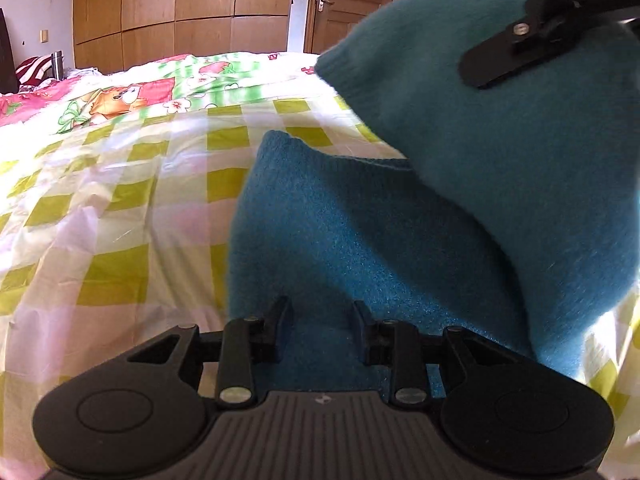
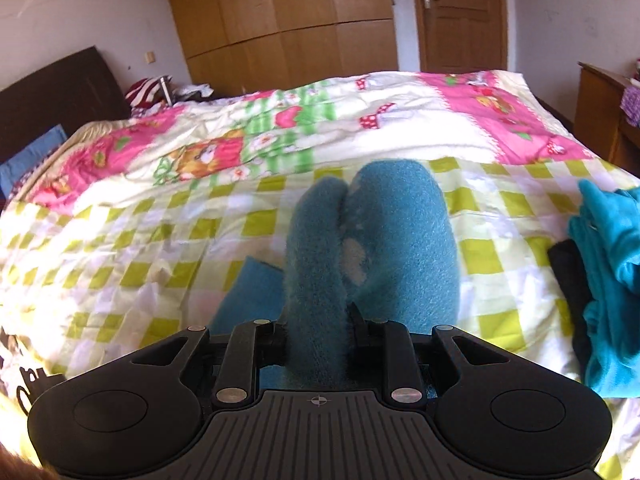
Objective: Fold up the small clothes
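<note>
You've got 1 fuzzy teal knit [image 2: 400, 232] up in front, 2 grippers: left gripper [image 1: 322, 312], right gripper [image 2: 318, 320]. Off to the side: 1 pile of clothes [image 2: 608, 280], on 1 bed [image 2: 160, 240]. 1 door [image 2: 460, 16] at back.

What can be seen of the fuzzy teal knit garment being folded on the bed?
The teal knit garment looks like soft, fuzzy wool with ribbed hems. Part of it lies flat on the checked bedcover. Another part is lifted and draped over it, pinched by the right hand-held gripper, whose fingers are closed on a bunched fold. The left hand-held gripper sits open over the flat part.
</note>
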